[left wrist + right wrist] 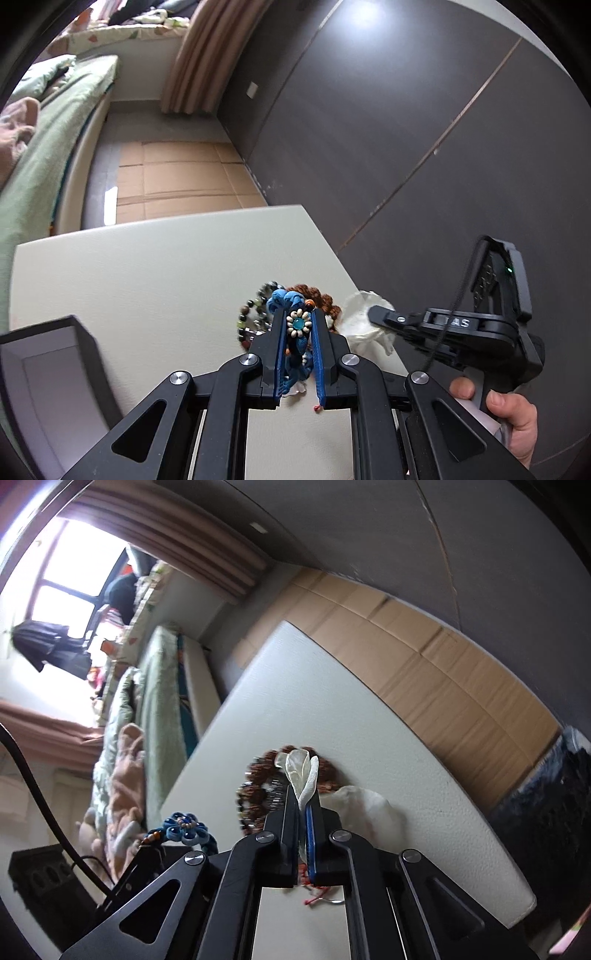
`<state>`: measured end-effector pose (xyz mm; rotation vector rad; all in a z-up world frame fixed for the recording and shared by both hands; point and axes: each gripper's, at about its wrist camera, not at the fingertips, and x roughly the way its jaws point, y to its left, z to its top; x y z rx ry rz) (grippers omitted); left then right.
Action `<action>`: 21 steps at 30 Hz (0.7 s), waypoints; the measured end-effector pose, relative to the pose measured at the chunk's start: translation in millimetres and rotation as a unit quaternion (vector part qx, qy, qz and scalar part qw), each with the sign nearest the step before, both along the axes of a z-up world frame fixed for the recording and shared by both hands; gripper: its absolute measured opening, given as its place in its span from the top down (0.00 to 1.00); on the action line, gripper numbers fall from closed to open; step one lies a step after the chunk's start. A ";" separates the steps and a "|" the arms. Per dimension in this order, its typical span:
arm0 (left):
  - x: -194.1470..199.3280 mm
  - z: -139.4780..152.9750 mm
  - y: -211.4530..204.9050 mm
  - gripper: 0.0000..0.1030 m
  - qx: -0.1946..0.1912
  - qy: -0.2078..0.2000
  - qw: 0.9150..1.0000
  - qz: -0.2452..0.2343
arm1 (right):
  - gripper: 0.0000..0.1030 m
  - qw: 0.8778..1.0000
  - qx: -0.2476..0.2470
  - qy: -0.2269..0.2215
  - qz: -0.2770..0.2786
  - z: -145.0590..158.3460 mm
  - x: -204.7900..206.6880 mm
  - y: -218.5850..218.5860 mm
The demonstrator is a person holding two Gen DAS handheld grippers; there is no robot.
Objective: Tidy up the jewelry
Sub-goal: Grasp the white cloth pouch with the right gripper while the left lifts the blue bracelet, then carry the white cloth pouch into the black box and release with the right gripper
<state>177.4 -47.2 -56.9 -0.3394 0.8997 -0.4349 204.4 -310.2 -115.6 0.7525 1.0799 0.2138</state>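
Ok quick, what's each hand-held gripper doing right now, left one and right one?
Left hand-held gripper: closed on the blue flower ornament.
Right hand-held gripper: closed on the white translucent pouch.

Both grippers are matte black linkage arms with silver round screws and blue finger pads (320,354); right gripper (380,316) has a thin black cable and a green LED.

Soft daylight, strong fisheye bending, slight motion smear.

In the right wrist view the window (70,576) at upper left was blown out to white, and the cardboard (461,686) was streaked. In the left wrist view a pale glare patch sat on the dark wall panel (369,16) at top; black vignette ringed both frames' corners.
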 end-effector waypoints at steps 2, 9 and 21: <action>-3.3 4.6 9.7 0.87 -0.002 -0.004 1.000 0.011 | 0.95 1.000 0.001 -0.015 0.008 7.4 -1.6 1.9; -18.8 24.3 45.6 0.87 -0.004 -0.024 0.998 0.051 | 0.96 0.997 -0.001 -0.057 0.043 35.5 -7.1 25.3; -49.2 46.7 113.4 0.87 -0.008 -0.049 0.991 0.124 | 0.96 0.986 -0.014 -0.096 0.133 73.3 -5.5 98.3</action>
